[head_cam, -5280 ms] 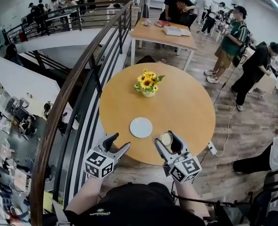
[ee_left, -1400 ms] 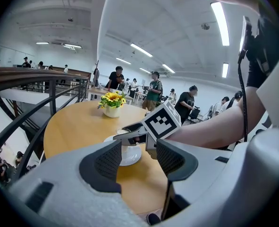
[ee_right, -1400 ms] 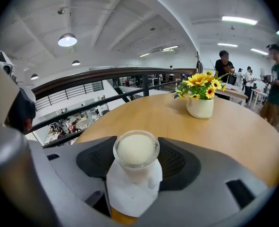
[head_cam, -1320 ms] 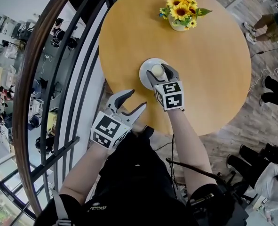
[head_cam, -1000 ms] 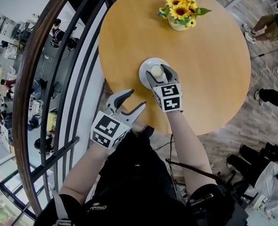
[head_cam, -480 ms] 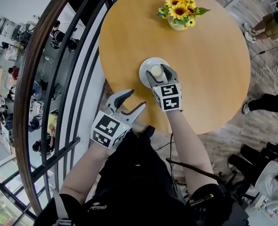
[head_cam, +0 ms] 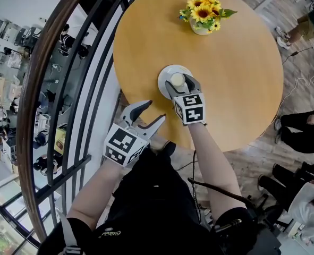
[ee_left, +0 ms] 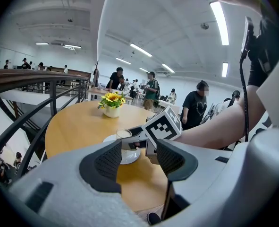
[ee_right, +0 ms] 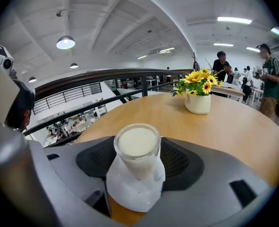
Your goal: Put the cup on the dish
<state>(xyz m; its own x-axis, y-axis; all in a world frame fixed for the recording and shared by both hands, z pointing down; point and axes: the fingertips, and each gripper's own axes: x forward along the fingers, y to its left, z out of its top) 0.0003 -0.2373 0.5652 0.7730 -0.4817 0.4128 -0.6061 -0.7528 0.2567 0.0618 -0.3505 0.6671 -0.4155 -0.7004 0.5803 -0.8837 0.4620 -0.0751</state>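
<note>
right gripper [head_cam: 180, 82] clenched on the cup [head_cam: 177, 79], which stands on the dish [head_cam: 164, 72]
cup upright, long axis vertical, mouth up, white contents near the rim; dish lies toward the round table's [head_cam: 242, 62] near edge; bare tabletop beyond, up to the sunflower pot [head_cam: 202, 16]; left gripper [head_cam: 153, 112] empty, jaws apart, off the table edge near the railing [head_cam: 66, 89]

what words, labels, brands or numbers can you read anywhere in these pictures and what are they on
No text here reads clearly.
Black shirt: a small pale print near the bottom edge of the head view, too small and blurred to read.
Left gripper and right gripper: their cubes bear only black and white square patterns, no letters or digits.
Cup and dish: no print visible.
</note>
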